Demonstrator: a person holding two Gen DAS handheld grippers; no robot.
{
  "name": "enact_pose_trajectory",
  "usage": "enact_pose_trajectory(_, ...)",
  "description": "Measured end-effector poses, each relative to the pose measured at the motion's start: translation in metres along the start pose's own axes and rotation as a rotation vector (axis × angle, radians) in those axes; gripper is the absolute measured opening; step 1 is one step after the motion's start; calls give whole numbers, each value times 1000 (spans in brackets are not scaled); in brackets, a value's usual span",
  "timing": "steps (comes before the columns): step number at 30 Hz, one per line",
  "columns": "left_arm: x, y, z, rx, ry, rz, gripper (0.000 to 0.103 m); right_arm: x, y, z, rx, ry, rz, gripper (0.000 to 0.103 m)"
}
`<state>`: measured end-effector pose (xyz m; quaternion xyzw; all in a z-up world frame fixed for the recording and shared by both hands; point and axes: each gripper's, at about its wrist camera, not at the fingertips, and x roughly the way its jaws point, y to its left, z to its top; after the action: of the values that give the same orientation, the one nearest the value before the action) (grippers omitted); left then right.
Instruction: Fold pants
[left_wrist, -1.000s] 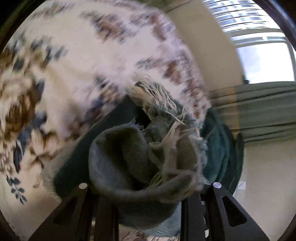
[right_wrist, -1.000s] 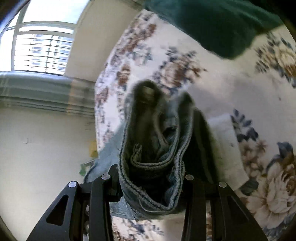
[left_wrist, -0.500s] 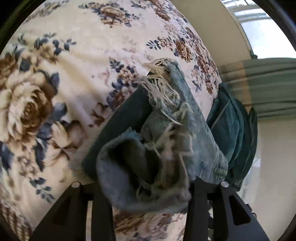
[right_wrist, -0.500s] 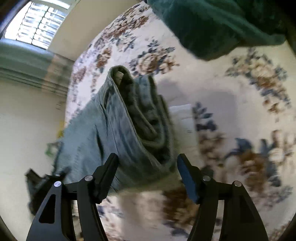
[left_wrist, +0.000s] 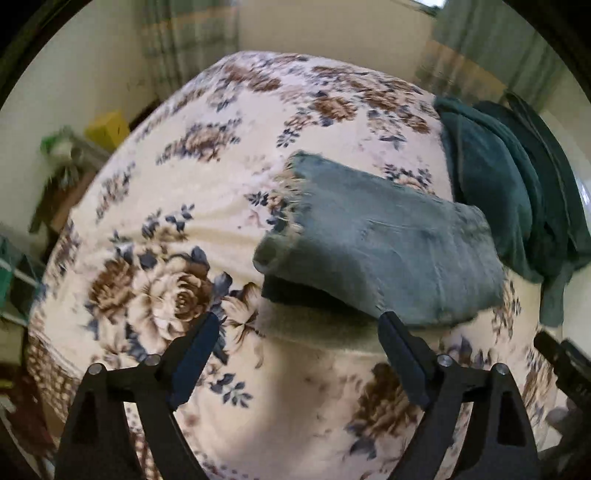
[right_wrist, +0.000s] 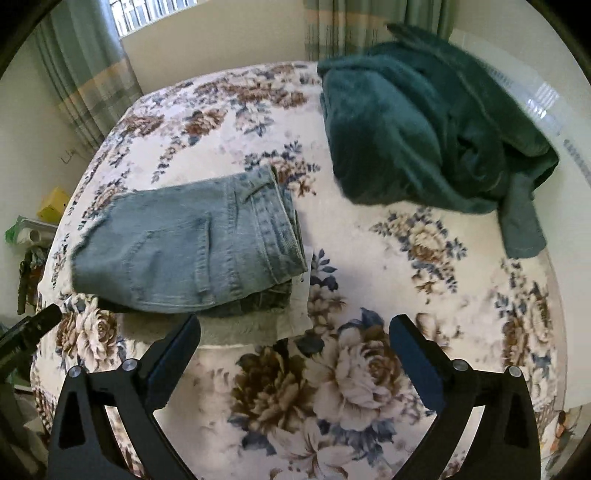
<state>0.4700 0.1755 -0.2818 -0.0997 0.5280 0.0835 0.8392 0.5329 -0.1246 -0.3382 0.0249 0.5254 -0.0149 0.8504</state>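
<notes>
Both of your grippers have let go of the jeans since a second ago, when each was clamped on a bunch of denim; the fabric now lies out of their grasp. Your left gripper (left_wrist: 295, 332) is spread wide with nothing between its fingers, hanging just short of the near edge of the jeans (left_wrist: 384, 247). Your right gripper (right_wrist: 295, 332) is likewise spread and empty, held over the flowered bedspread (right_wrist: 369, 369) just near of the bundle.

The jeans (right_wrist: 192, 247) lie folded into a compact rectangle on the bedspread (left_wrist: 155, 229). In the right wrist view the waistband and a back pocket face up, the waistband at the right end and the frayed hems at the left end. In the left wrist view the frayed hems sit at the far left of the bundle. A pale folded cloth (right_wrist: 258, 328) lies under the jeans, showing along their near edge.

A dark green blanket (right_wrist: 417, 125) is heaped at the far right of the bed, apart from the jeans; in the left wrist view the blanket (left_wrist: 517, 192) lies just beyond the bundle's right end.
</notes>
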Motion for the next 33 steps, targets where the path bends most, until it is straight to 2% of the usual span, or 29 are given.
enact_pose_trajectory(10, -133, -24, -25, 73, -180, -7, 91, -145, -4, -45, -22, -157, -14, 103)
enact_pose_trajectory(17, -225, -26, -67, 91, -284, -18, 91, -253, -4, -89, -56, -266, -5, 103)
enact_pose_trajectory(25, -305, -15, -116, 88, -364, -8, 91, -374, -3, -149, -110, -364, 3, 103)
enact_pose_trajectory(33, -367, 5, -145, 68, -451, 11, 91, -462, 4, -188, -118, -443, -10, 103)
